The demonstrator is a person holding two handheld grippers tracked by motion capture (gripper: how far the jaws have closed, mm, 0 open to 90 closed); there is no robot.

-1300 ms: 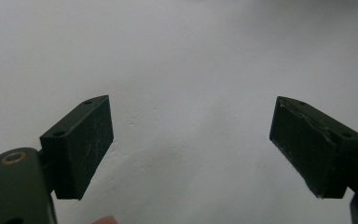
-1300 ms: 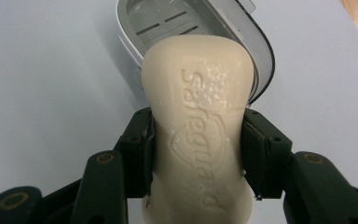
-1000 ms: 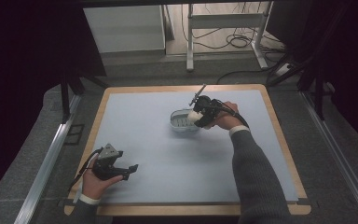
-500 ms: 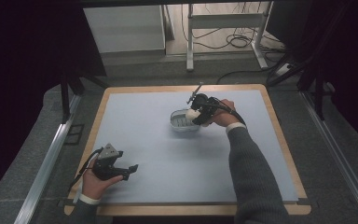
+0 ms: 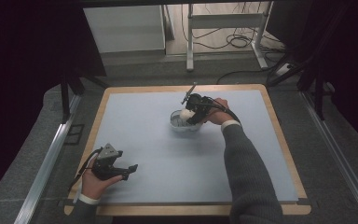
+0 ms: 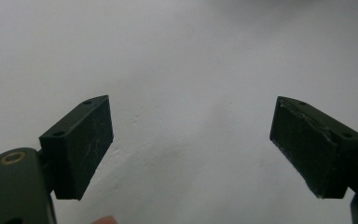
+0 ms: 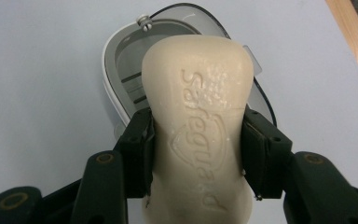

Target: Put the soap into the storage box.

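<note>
A cream bar of soap point(image 7: 198, 126) with raised lettering sits between the pads of my right gripper point(image 7: 198, 154), which is shut on its sides. Just beyond and under the bar lies an oval soap dish point(image 7: 121, 60) with a white rim and a slotted grey inside. In the high view the right gripper point(image 5: 192, 114) hangs over that dish point(image 5: 181, 125) near the middle of the mat. My left gripper point(image 5: 129, 169) rests at the mat's front left, open, its pads point(image 6: 81, 144) wide apart over bare mat.
A pale blue mat point(image 5: 154, 154) covers a wood-edged table point(image 5: 279, 140). The person's right sleeve point(image 5: 247, 172) crosses the front right of the mat. A dark floor, a metal rail point(image 5: 46, 158) and a stand's legs with cables point(image 5: 223, 37) lie around the table.
The right hand has shifted a little to the left with the soap, ending over the dish. The left hand has kept still.
</note>
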